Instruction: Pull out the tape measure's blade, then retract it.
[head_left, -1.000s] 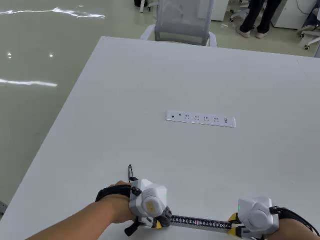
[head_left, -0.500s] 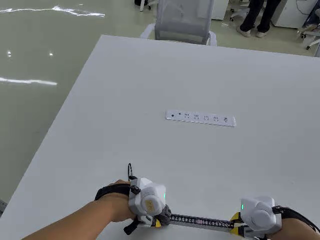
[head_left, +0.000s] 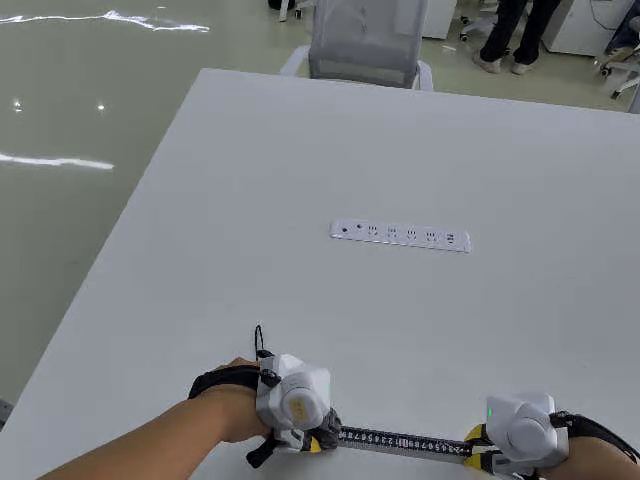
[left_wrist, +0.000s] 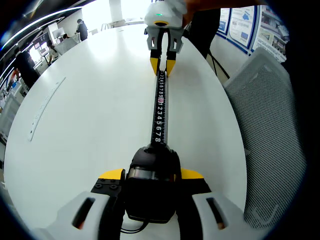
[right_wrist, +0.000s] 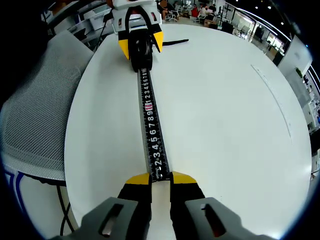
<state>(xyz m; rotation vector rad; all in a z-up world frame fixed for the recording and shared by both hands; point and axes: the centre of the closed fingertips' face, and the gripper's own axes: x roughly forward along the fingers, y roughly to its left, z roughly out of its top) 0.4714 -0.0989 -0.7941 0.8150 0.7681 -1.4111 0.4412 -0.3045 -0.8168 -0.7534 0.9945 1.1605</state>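
Note:
My left gripper (left_wrist: 151, 176) is shut on the black tape measure case (left_wrist: 151, 180) at the table's near edge; in the head view the left gripper (head_left: 315, 441) sits at the bottom centre. The black numbered blade (head_left: 403, 441) runs out flat over the table to my right gripper (head_left: 474, 453). In the right gripper view the right gripper (right_wrist: 160, 178) is shut on the blade's end (right_wrist: 158, 172), and the blade (right_wrist: 149, 117) stretches away to the case (right_wrist: 138, 48).
A white power strip (head_left: 400, 236) lies mid-table. A grey mesh chair (head_left: 365, 42) stands at the far edge, with a person's legs (head_left: 512, 35) beyond. A mesh chair back (left_wrist: 270, 130) sits close beside the near edge. A black strap (right_wrist: 172, 42) trails from the case.
The right gripper has slid a little to the right, drawing more blade out of the case. The left gripper stays almost still on the case.

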